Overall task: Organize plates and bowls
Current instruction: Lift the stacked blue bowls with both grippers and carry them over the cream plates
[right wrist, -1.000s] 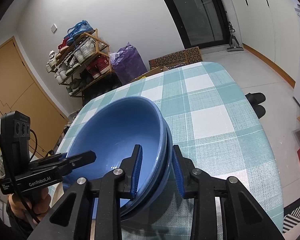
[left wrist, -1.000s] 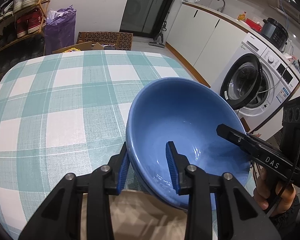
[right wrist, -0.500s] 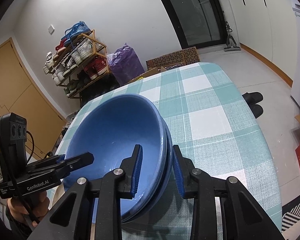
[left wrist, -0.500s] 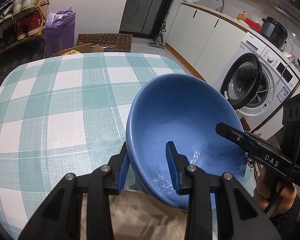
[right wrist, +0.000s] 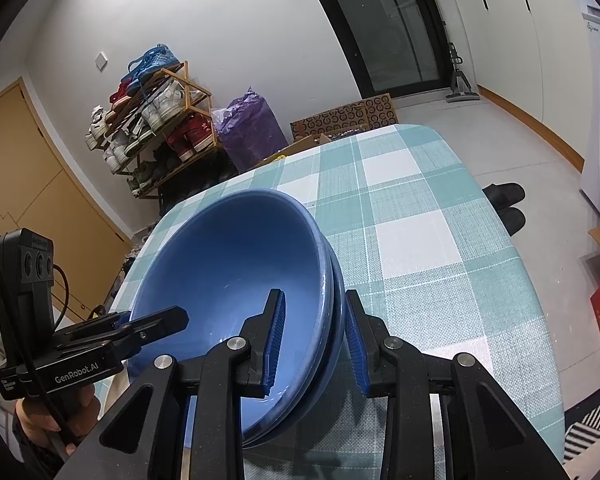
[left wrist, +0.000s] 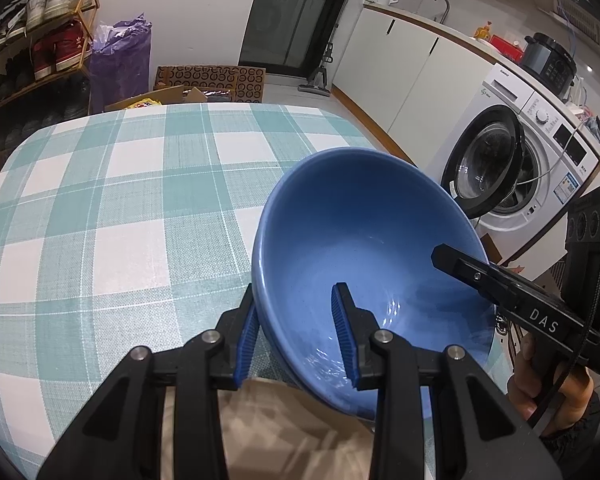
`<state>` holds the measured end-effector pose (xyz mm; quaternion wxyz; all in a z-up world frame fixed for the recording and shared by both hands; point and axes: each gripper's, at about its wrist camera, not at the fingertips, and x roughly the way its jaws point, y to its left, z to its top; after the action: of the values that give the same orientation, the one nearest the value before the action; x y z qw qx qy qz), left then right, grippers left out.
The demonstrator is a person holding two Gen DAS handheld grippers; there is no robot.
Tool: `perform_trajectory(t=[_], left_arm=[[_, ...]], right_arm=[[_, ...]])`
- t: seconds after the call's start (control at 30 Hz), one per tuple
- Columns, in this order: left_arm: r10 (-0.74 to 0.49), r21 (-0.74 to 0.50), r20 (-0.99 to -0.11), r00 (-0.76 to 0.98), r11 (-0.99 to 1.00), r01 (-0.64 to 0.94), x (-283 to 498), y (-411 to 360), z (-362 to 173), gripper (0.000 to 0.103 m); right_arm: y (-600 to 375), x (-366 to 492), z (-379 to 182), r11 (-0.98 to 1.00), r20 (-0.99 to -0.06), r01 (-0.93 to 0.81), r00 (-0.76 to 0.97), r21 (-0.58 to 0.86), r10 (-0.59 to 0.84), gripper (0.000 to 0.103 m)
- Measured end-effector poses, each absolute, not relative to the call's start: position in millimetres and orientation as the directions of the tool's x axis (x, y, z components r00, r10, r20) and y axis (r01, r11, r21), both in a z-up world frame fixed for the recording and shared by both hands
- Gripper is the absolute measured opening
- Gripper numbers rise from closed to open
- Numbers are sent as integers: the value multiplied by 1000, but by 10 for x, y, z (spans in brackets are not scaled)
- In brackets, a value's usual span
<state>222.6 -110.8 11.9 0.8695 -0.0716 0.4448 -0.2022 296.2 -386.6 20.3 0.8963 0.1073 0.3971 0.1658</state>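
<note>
stack of 2 blue bowls (right wrist: 236,280) held over near edge of checked table (left wrist: 100,200) | left gripper (left wrist: 296,332) clamps left rim | right gripper (right wrist: 312,340) clamps right rim | bowls between both, neither nearer

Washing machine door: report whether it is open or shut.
Open. In the left wrist view the round dark-rimmed door is swung outward from the white washing machine, exposing the drum opening behind it.
</note>
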Motion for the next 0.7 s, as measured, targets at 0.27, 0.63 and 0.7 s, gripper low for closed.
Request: perform_trajectory(t=[0.27, 0.63, 0.7], left_arm=[[-418, -303, -739, 528, 906, 294, 2197, -1108, 159, 34], [-417, -297, -724, 550, 907, 298, 2086, -1082, 295, 34], [-418, -296, -720, 554, 907, 300, 2058, -1080, 325, 34]], right_arm=[[-3872, 2943, 245, 923, -673, -210, 635, 321, 379, 31], [-3881, 2863, 358, 922, -657, -223, 650, 315, 382, 31], [-3883, 2832, 386, 922, -652, -226, 655, 313, 382, 31]])
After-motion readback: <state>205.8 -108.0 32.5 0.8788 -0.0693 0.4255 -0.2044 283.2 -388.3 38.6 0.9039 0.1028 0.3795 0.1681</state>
